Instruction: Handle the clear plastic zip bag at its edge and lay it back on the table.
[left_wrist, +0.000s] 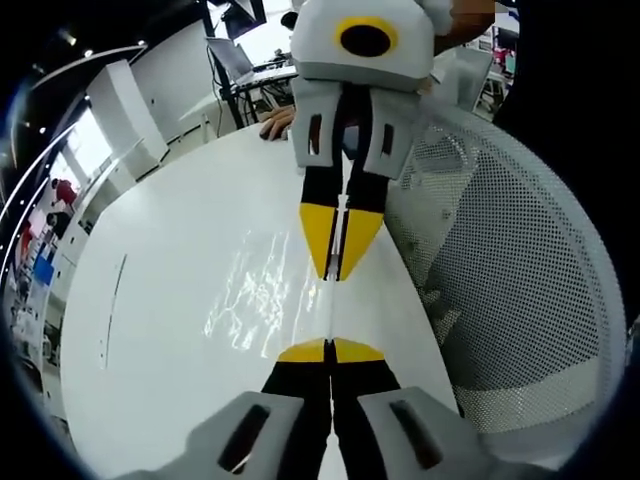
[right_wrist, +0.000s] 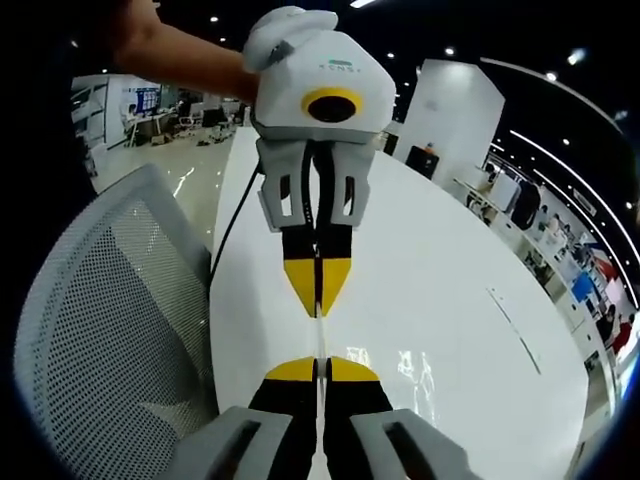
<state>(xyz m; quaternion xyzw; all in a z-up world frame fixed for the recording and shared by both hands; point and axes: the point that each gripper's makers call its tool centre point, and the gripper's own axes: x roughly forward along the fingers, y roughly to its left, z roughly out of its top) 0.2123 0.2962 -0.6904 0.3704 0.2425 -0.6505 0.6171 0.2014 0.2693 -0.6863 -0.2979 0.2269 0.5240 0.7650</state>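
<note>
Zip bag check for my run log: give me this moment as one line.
zip bag: stretched edge-on between both tongs above white table | left tongs: shut on bag | right tongs: shut on bag | mesh chair beside table

Gleaming glossy and smooth: white table (left_wrist: 180, 330); glinting clear, crinkled plastic zip bag (left_wrist: 262, 295) by the edge; showing perforated white mesh chair (left_wrist: 510, 270)

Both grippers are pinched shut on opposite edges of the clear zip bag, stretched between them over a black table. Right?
Not quite: the table is white, as the left gripper view shows. The rest holds: the left gripper and right gripper each appear shut on an edge of the clear zip bag, stretched between them.
</note>
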